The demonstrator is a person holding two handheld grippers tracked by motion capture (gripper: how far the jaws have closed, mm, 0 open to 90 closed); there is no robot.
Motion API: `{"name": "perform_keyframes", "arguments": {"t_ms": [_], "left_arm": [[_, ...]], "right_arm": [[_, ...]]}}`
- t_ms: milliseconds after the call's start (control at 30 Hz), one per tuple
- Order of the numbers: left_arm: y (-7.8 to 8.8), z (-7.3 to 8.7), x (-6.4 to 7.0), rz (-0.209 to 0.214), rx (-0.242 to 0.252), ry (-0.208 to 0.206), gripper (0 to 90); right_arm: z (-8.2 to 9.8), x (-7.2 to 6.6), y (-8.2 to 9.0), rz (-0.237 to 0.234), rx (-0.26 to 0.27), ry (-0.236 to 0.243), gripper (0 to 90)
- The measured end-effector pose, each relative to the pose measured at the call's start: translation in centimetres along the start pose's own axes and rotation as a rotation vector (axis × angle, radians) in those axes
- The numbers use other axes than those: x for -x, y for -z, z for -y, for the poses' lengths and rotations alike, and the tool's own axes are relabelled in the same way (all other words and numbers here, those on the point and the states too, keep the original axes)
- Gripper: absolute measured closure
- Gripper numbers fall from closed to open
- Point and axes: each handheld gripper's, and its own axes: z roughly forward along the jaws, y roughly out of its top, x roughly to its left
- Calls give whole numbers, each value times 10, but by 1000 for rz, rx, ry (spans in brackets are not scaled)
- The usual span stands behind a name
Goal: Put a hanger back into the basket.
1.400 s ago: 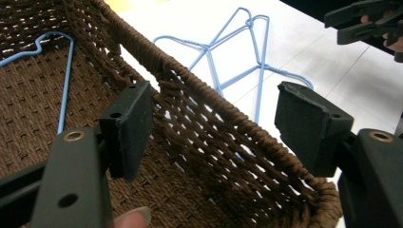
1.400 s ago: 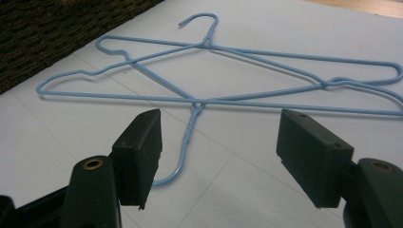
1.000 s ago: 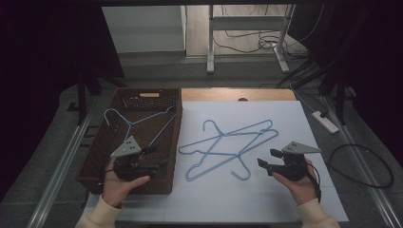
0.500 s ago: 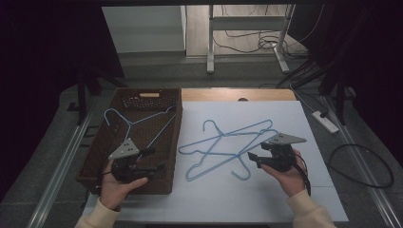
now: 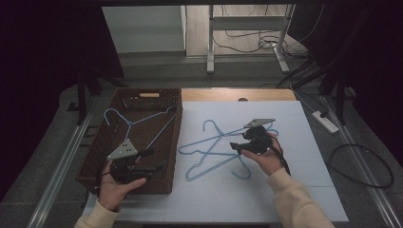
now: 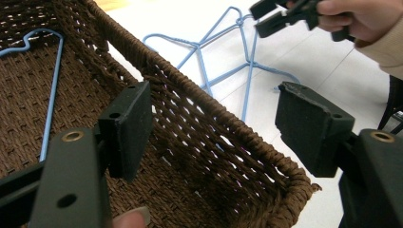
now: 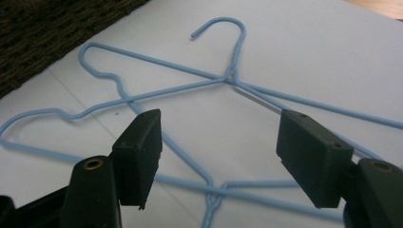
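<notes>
light blue wire hangers (image 5: 216,147), dark brown woven basket (image 5: 168,156), white counter (image 5: 294,161), black tool (image 5: 240,145) jaws, cream sleeves (image 5: 297,199)

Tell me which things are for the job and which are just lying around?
For the job: blue hangers on the table, hanger in the basket, brown basket, left gripper, right gripper, both open.
Just lying around: power strip, floor cables.

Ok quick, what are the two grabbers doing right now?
Left gripper: open, empty, over the basket.
Right gripper: open, empty, over the hangers.
</notes>
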Motion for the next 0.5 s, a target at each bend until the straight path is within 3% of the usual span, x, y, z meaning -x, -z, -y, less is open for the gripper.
{"name": "perform_keyframes", "arguments": {"t_ms": [500], "left_arm": [[-1, 1, -2, -4, 0, -1, 293]], "right_arm": [[-25, 19, -49, -31, -85, -53, 338]]}}
